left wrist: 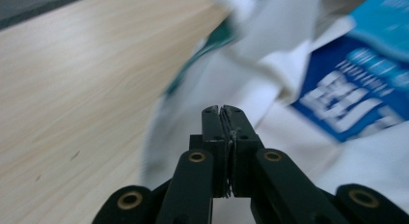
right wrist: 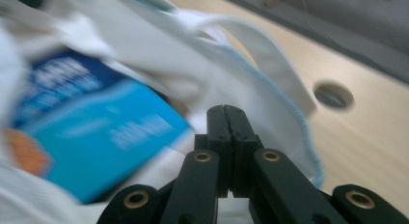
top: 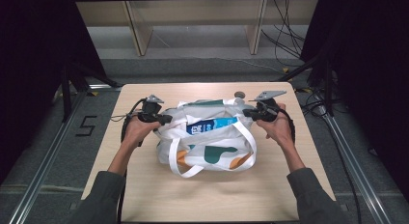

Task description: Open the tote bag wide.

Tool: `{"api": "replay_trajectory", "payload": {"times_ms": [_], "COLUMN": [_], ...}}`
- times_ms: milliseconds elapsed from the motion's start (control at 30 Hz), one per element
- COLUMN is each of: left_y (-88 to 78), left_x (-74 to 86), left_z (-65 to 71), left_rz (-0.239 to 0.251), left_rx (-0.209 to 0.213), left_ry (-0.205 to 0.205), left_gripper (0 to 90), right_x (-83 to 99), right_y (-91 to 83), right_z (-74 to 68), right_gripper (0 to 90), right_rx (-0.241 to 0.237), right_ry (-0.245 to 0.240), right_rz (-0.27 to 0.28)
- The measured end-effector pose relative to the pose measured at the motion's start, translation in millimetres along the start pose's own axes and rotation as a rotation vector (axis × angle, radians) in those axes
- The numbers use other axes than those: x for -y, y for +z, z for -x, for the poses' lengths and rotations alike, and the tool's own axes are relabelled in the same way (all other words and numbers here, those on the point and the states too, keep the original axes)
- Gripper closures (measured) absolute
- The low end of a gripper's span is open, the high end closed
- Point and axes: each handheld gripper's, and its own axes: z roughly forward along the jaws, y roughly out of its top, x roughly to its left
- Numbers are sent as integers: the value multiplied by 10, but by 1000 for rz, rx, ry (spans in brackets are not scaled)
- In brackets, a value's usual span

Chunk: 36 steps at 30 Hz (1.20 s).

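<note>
One white tote bag (top: 207, 142) with green and orange patches sits at the middle of the wooden table (top: 144, 195), mouth facing up, and I work on it from both ends. One blue carton (top: 212, 125) lies inside the mouth, label up; it also appears in the left gripper view (left wrist: 357, 98) and the right gripper view (right wrist: 96, 132). I count two white carry straps (top: 185, 168), both slack over the bag's near side.

My left gripper (top: 164, 119) is at the bag's left end, jaws pressed together. Whether any cloth is pinched between them I cannot tell; in its own view (left wrist: 223, 110) the tips meet with nothing visible in the seam. My right gripper (top: 248, 113) is at the right end, jaws likewise together (right wrist: 225, 110) and bare of cloth.

Judged procedure: to work the mouth, part each pair of jaws, seat them on the rim fabric, not on a strap, then clamp. Move both ends evenly so the carton does not tip out.

One round hole (right wrist: 333, 94) is set in the table top beyond the bag.
</note>
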Motion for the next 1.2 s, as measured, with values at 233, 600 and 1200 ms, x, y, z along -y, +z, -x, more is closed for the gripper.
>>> {"api": "replay_trajectory", "payload": {"times_ms": [233,600,1200], "left_y": [99,425,144], "left_x": [-207,-65,-59], "left_z": [249,-155,519], "left_rz": [-6,-106,-105], "left_rx": [21,-66,105], "left_ry": [62,-63,136], "left_gripper": [874,894,851], "right_x": [-223,271,51], "right_y": [-83,-150,-495], "right_z": [-477,-778,-797], "right_gripper": [900,900,900], "right_rx": [-183,-293,-182], "right_ry": [-144,-226,-189], "right_rz": [-35,-276,-7]}}
